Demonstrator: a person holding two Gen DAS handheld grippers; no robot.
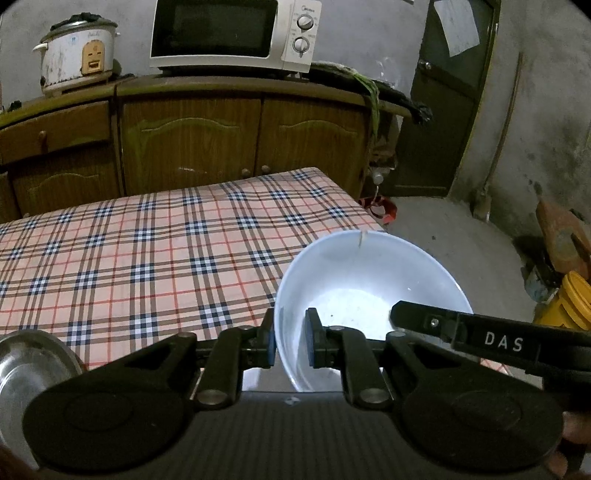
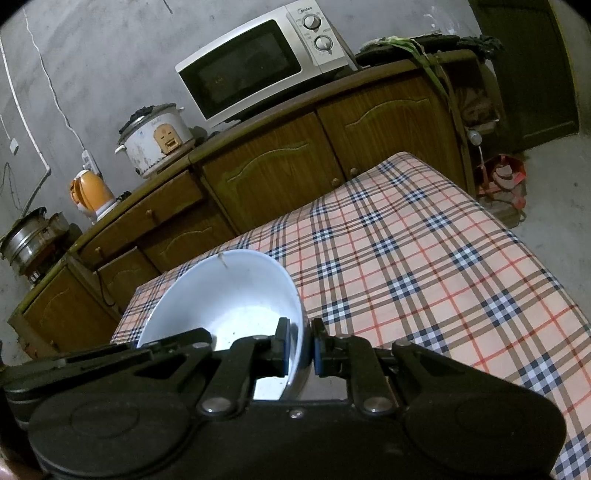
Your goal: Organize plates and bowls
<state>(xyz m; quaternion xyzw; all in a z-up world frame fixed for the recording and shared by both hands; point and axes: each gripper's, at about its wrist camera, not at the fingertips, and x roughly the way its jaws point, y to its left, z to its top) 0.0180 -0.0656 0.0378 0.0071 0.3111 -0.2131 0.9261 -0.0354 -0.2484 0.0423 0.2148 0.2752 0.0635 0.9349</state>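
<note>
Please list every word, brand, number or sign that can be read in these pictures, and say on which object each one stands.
"DAS": white letters on the right gripper, on its black finger.
"Midea": brand on the microwave, above its two knobs; small but readable.
Markings around the microwave's knobs: too small to read.
Faint writing on the rice cooker: too blurred to read.
Paper on the door: no legible text.

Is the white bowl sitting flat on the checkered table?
No, the white bowl is tilted up, pinched by its rim between gripper fingers above the checkered table.
</note>
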